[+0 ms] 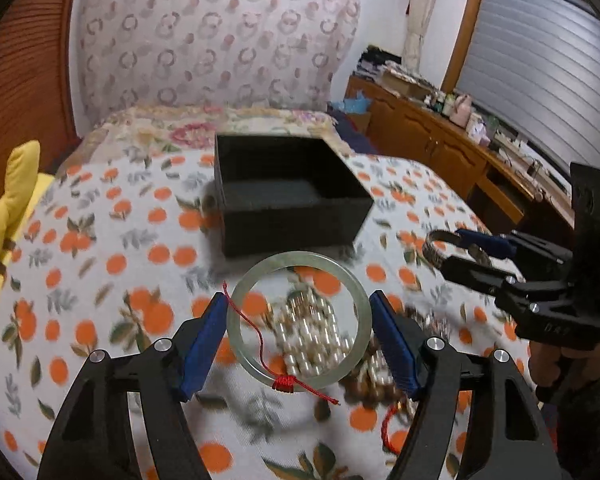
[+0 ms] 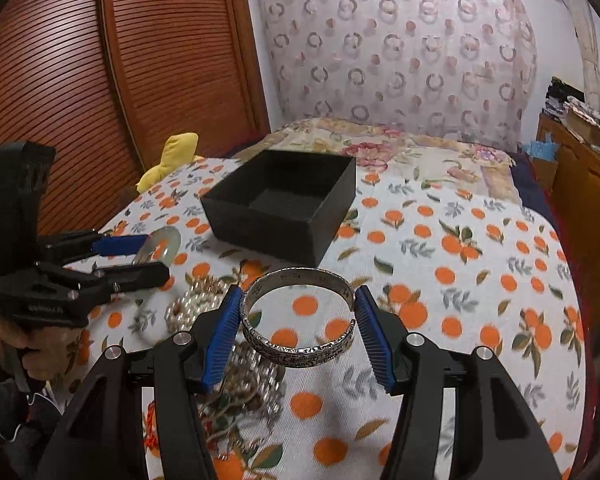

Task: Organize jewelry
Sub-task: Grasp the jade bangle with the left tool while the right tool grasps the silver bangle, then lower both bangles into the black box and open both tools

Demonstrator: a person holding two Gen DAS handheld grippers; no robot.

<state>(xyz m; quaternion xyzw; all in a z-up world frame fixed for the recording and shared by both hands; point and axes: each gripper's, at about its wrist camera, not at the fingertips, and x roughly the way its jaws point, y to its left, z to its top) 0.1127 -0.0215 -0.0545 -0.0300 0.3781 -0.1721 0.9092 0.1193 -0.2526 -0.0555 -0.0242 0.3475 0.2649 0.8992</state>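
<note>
The left gripper (image 1: 298, 334) is clamping a pale green jade bangle (image 1: 236, 316) between its blue pads, a red string (image 1: 286, 383) tied round the ring's near edge. It is hanging above a heap of pearl and bead strands (image 1: 314, 336) that is lying on the orange-patterned bedspread (image 1: 100, 240). The right gripper (image 2: 299, 330) is gripping an engraved silver cuff bracelet (image 2: 300, 354) by its sides, off the bedspread. Farther back, an open black box (image 2: 280, 204) is sitting on the bed, with a yellow plush toy (image 2: 172, 156) beyond it
</note>
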